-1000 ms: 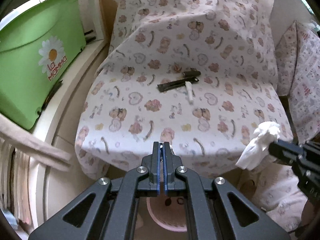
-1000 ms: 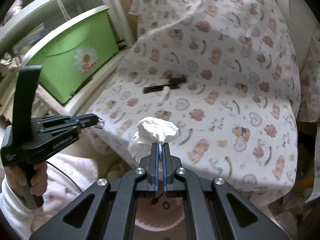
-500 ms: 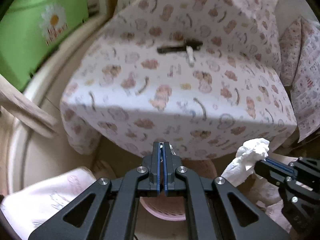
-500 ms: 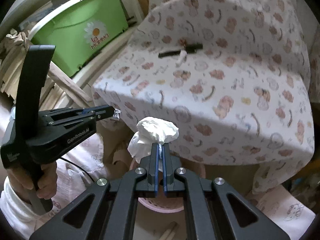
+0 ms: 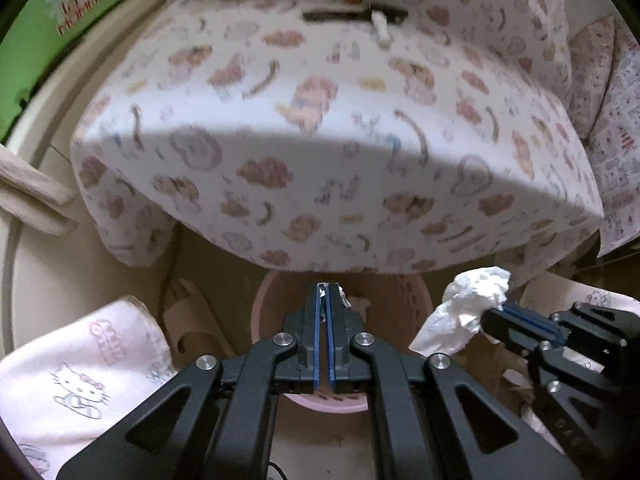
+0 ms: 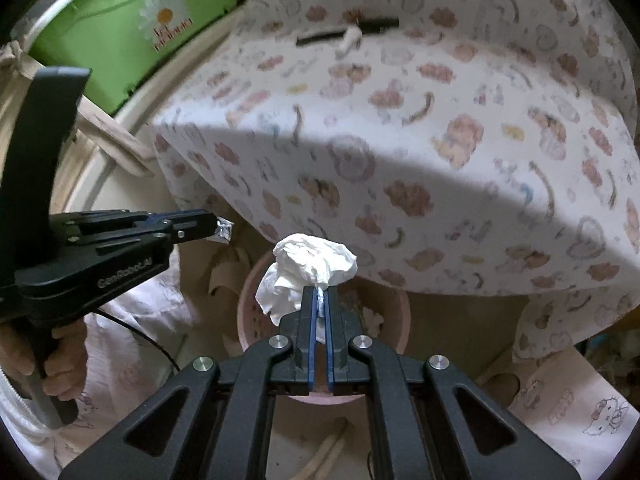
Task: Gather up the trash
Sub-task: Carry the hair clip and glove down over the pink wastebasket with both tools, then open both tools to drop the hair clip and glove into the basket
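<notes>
My left gripper (image 5: 323, 289) is shut on a small silvery wrapper scrap (image 5: 343, 296) and hangs over a pink perforated trash basket (image 5: 420, 308) on the floor. From the right wrist view the left gripper (image 6: 216, 227) shows with the scrap (image 6: 224, 234) at its tip. My right gripper (image 6: 319, 294) is shut on a crumpled white tissue (image 6: 316, 264), above the same basket (image 6: 396, 320). The tissue (image 5: 476, 300) shows at the right of the left wrist view. A small white scrap (image 5: 381, 30) and a dark strip (image 5: 332, 14) lie on the patterned seat cover (image 5: 320, 120).
A green tub (image 6: 132, 24) stands on a white ledge to the left. A slipper (image 5: 192, 328) lies on the floor left of the basket. A wooden slat (image 5: 32, 196) leans at the left. Patterned pillows (image 5: 600, 80) sit to the right.
Both grippers have dropped from seat level down in front of the chair, over the pink basket. Each still holds its piece of trash.
</notes>
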Demonstrator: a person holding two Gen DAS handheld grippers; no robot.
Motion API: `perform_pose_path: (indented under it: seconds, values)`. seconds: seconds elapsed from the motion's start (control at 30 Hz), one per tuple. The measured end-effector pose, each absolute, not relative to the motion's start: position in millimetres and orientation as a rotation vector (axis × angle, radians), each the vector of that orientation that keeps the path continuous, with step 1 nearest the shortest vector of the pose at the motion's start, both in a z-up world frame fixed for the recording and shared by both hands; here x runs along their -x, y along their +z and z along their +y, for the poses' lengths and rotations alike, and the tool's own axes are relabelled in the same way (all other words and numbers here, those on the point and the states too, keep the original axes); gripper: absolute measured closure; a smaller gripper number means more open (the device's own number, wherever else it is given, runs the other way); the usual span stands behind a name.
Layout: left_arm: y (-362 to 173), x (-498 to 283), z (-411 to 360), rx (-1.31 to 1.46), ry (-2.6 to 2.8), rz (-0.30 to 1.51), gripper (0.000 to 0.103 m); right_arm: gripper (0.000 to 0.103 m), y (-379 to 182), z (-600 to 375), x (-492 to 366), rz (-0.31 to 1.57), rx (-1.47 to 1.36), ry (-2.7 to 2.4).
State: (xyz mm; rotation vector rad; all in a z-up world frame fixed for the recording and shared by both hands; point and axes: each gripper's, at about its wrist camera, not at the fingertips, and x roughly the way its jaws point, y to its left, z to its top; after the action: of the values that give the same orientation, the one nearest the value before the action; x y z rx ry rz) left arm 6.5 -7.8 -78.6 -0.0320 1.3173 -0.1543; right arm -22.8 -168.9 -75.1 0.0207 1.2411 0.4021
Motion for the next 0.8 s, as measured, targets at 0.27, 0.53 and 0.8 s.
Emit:
perform_pose_path:
  seconds: [0.27,0.53,0.8]
  values:
    - [-126,-15,-18,0.009,-0.131,1.449,0.101,0.099,-123,-162,18,1.37,0.011,0.349]
    - [-165,-21,-17,-0.002,-0.07,1.544,0.1,0.099,-158,-162,12,1.482,-0.002,0.299]
    - [-171,-19,-23,-0.063,-0.06,1.572,0.088,0.099,-175,-155,17,1.526,0.039,0.283]
